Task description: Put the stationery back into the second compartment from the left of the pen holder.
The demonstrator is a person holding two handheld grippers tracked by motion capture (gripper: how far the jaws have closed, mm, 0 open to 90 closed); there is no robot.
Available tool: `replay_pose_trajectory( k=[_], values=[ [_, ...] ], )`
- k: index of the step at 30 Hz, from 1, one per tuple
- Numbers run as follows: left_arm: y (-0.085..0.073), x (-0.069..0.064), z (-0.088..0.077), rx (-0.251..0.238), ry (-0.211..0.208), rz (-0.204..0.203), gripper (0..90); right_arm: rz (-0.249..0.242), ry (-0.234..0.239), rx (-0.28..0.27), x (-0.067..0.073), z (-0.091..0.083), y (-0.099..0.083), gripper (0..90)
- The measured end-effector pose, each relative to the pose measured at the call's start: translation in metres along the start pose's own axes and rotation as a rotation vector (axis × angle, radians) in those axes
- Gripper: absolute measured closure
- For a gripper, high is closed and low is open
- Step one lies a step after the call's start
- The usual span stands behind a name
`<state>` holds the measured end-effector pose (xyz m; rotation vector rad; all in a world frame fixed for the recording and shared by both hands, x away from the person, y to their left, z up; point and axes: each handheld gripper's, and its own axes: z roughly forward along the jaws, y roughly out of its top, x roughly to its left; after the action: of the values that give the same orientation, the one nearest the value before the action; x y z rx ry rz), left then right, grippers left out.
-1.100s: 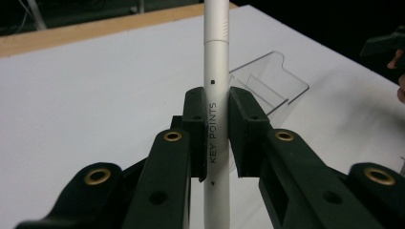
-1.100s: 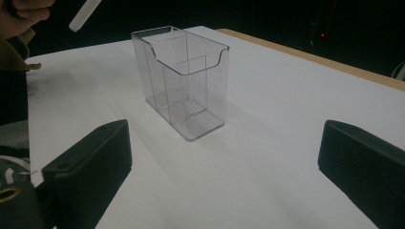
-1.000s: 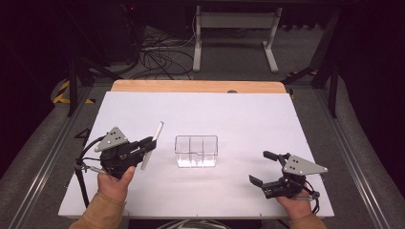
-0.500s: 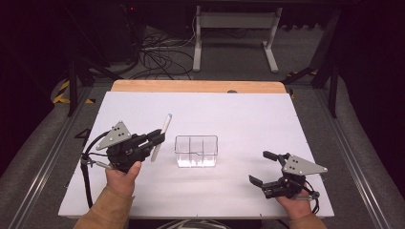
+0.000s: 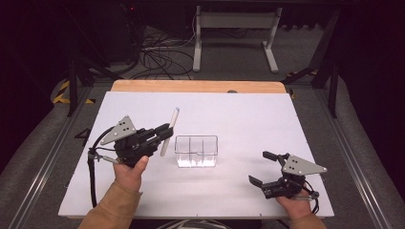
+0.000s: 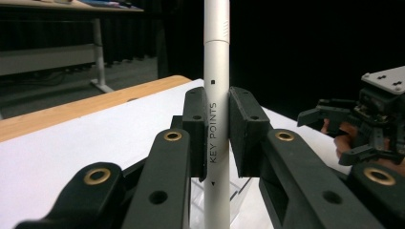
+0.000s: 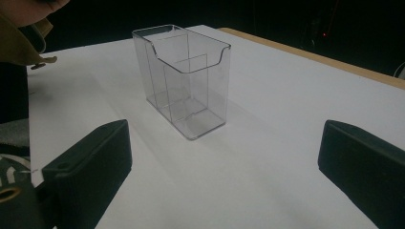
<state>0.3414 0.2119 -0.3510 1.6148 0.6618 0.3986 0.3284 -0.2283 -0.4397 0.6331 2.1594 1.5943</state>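
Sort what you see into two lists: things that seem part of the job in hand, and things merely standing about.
Likely part of the job:
- pen, clamped in the left gripper
- clear box, empty, on the white table
- right gripper, open, holding nothing

Just standing about:
- cables on the floor
- white stand beyond the table

The left gripper (image 6: pixel 217 131) clamps a white pen (image 6: pixel 216 95) upright, above a clear box (image 6: pixel 236 188) on the table (image 6: pixel 71 148).

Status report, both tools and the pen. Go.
Left tool shut on white pen, held upright beside clear organizer. Right tool open, empty. Path clear.
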Motion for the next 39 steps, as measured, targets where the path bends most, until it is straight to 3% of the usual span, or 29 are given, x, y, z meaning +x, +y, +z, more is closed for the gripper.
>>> replay_pose_trajectory(
  k=[13,20,39],
  values=[
    [0.001,-0.004,0.03,-0.038,-0.023,0.047,78.6,0.0,0.002,0.002,0.0,0.0,-0.001,4.4],
    [-0.003,-0.003,0.044,-0.044,-0.042,0.03,78.6,-0.001,0.004,0.005,0.0,0.001,-0.001,4.4],
    [-0.018,-0.005,0.085,-0.024,-0.075,0.032,78.6,-0.002,0.009,0.003,0.0,0.001,-0.002,4.4]
  ],
)
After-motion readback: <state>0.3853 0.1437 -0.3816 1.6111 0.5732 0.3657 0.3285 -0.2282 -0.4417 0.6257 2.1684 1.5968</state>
